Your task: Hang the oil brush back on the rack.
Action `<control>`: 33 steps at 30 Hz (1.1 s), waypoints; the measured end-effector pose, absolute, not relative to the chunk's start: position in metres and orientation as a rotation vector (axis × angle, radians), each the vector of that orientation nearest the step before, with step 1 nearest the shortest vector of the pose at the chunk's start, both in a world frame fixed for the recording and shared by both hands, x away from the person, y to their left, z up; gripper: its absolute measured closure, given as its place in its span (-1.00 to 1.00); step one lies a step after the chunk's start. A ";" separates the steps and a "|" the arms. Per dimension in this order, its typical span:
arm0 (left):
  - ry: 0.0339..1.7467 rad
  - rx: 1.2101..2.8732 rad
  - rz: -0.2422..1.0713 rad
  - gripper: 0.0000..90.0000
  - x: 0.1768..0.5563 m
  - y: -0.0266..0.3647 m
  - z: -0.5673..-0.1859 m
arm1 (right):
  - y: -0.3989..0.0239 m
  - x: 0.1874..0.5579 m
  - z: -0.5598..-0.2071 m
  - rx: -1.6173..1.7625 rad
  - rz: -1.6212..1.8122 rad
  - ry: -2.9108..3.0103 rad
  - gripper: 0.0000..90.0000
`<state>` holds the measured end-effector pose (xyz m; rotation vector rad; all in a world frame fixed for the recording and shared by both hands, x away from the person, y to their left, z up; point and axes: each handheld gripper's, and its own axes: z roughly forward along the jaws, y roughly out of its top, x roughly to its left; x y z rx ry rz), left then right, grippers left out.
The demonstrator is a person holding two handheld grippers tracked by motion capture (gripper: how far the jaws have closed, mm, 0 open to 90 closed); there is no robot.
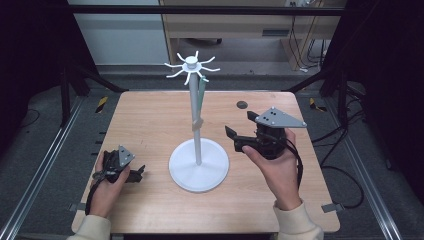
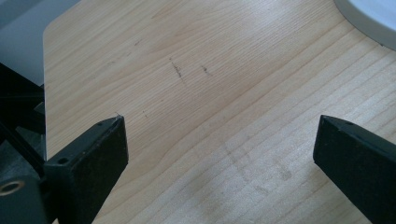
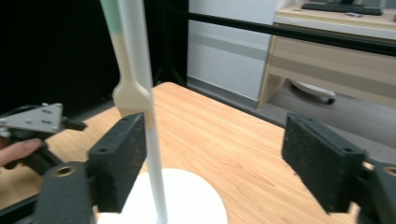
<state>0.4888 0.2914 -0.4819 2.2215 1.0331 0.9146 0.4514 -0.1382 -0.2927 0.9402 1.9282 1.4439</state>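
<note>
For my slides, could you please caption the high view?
Open right tongs beside a white stand with a brush hanging.

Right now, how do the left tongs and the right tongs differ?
The left tongs rest low on the table, near its front left; the right tongs are lifted, pointing at the white stand. The brush hangs nearer the right tongs. Both are open and empty.
</note>
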 end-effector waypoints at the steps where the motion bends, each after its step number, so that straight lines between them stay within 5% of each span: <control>1: 1.033 2.221 0.914 -0.94 0.489 0.291 -0.482 | -0.138 0.451 -0.293 0.940 1.444 1.928 -0.55; 10: 1.029 2.220 0.911 -0.94 0.489 0.291 -0.481 | -0.139 0.455 -0.311 0.933 1.371 1.950 -0.79; 33: 1.028 2.211 0.919 -0.94 0.488 0.291 -0.480 | -0.177 0.486 -0.364 1.133 1.167 1.930 -0.77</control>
